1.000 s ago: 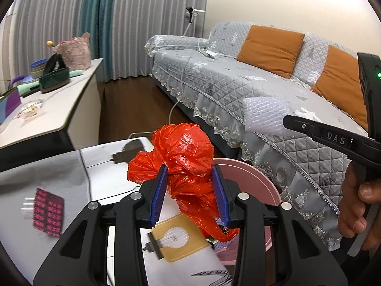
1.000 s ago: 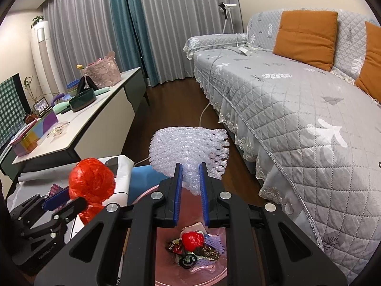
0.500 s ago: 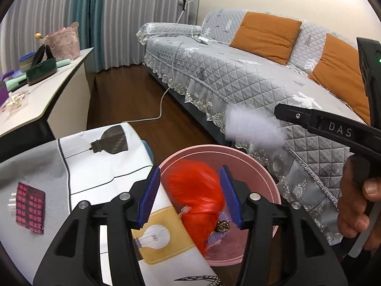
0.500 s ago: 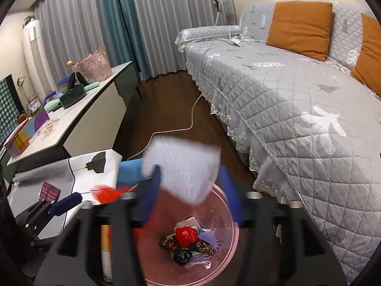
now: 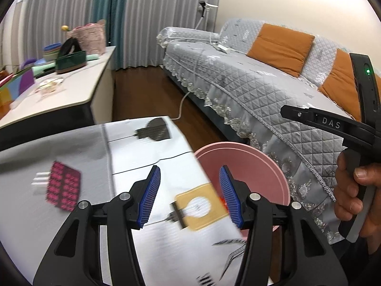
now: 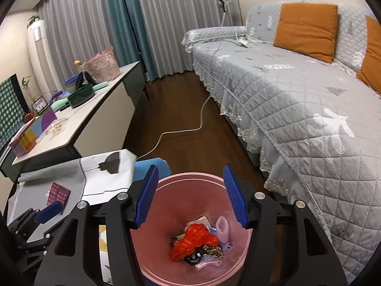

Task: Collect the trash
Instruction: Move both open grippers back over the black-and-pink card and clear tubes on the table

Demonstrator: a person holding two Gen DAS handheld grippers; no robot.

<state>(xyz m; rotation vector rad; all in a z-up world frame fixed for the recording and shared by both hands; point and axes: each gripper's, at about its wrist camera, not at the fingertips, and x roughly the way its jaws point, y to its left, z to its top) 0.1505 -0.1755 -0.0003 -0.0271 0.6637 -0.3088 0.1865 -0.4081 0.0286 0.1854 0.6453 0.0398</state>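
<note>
The right gripper point(image 6: 190, 195) is held over the pink bin point(image 6: 166, 183). Its blue jaws have just been opening and are now spread wide, and nothing is held between them. The red plastic bag point(image 6: 194, 240) is seen lying at the bottom of the bin, on top of other small bits of trash. A pale bubbly wrapper point(image 6: 223, 228) is seen just beside the red bag, leaning against the bin's inside wall.

The left gripper point(image 5: 189, 191) is held above the table point(image 5: 142, 155), near the edge next to the pink bin point(image 5: 250, 157). Its jaws have just been opening too and are spread apart, with nothing pinched. A yellow card with a light bulb picture point(image 5: 200, 208) is seen on the table under the jaws. A pink pill sheet point(image 5: 63, 184) is seen lying flat on the table, well apart to the left. A little bit of red is seen by the right jaw, down in the bin.

The other tool is held by a hand point(image 5: 354, 190) at the right side of the left view. A grey sofa point(image 6: 297, 95) with orange pillows is seen behind the bin.
</note>
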